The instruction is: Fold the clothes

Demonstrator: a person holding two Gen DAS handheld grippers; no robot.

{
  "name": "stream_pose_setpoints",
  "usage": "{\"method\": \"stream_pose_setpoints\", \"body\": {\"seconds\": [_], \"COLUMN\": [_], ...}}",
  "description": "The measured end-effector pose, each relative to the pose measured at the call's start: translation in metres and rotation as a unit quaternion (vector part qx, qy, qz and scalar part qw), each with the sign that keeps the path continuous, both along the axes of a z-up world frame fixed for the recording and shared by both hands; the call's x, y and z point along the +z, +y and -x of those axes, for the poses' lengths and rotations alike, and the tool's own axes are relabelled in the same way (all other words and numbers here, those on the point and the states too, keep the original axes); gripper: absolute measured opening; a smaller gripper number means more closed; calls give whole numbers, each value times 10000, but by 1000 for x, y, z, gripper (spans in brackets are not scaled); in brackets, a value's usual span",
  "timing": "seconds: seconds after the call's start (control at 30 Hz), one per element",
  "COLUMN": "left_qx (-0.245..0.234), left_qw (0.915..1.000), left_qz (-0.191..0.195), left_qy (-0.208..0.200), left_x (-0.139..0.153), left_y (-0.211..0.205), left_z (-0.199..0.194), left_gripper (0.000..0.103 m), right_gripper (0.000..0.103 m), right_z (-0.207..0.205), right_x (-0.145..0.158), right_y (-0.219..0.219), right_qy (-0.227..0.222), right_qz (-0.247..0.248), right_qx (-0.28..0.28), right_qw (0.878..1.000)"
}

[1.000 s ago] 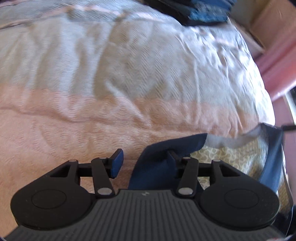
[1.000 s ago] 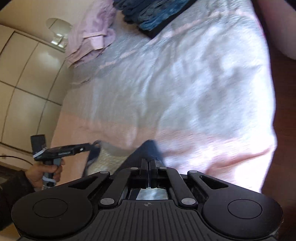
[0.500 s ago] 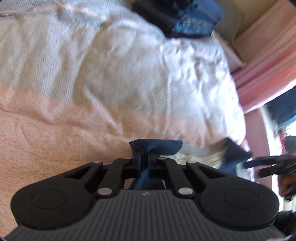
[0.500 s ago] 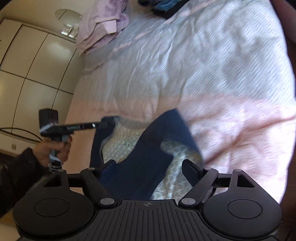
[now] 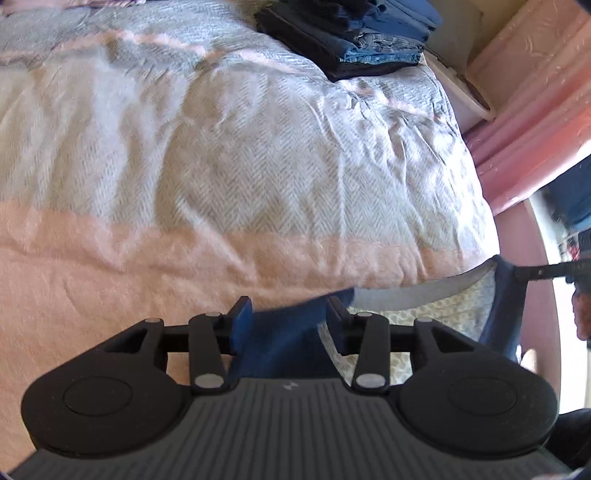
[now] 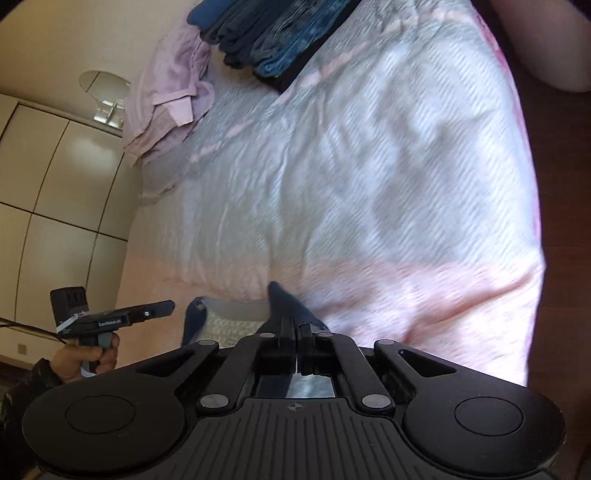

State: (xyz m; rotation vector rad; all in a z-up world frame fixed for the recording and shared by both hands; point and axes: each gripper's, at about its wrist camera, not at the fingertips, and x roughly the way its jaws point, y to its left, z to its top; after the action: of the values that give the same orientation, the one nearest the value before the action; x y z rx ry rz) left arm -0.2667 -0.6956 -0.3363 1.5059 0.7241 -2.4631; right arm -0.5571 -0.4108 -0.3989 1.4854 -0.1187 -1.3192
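Taking the bed [image 5: 258, 177] as your landmark and going left to right: your left gripper [image 5: 288, 325] sits at the bed's near edge with its jaws partly apart, and navy cloth of the garment [image 5: 284, 343] lies between the pads without being pressed. Half a second back those jaws were pinched onto a bunched navy corner; they have just been opening, so that corner is let go and the cloth now hangs slack over the near edge. Further right along that edge, the garment's pale patterned lining [image 5: 454, 306] shows, stretched toward your right gripper [image 6: 295, 332], whose jaws are closed on a navy fold. That gripper stood wide over the garment half a second ago and has just been closing, so the hold has passed from your left side to your right. In the right wrist view your left hand [image 6: 88, 354] is beside the bed's near left corner. At the bed's far end the stack of folded jeans [image 5: 354, 33] and the pink shirt [image 6: 166, 92] look undisturbed. My reading is that you are re-gripping to spread the garment before the first fold, so folding proper has barely begun.
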Motion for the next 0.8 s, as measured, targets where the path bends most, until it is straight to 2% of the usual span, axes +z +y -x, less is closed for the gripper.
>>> {"method": "stream_pose_setpoints", "body": {"seconds": [0.23, 0.33, 0.43, 0.5, 0.63, 0.8], "left_qx": [-782, -884, -955, -1071, -1051, -989], "left_qw": [9966, 9958, 9951, 9936, 9922, 9855], "left_qz": [245, 219, 149, 200, 600, 1069], "left_qy": [-69, 32, -219, -289, -312, -870], "left_x": [-12, -10, -16, -14, -3, -17], "left_y": [6, -3, -1, 12, 56, 93], "left_z": [22, 21, 21, 24, 19, 5], "left_gripper": [39, 39, 36, 36, 36, 37], "right_gripper": [0, 0, 0, 0, 0, 0], "right_z": [14, 15, 10, 4, -2, 2], "right_x": [-17, -23, -30, -34, -36, -29], "right_y": [-21, -27, -19, -10, -2, -7], "right_qy": [157, 53, 60, 7, -2, 123], "right_qz": [-26, -20, -153, -237, -245, -165], "right_qx": [271, 420, 580, 586, 437, 383], "right_qw": [9995, 9991, 9982, 9980, 9987, 9991]}}
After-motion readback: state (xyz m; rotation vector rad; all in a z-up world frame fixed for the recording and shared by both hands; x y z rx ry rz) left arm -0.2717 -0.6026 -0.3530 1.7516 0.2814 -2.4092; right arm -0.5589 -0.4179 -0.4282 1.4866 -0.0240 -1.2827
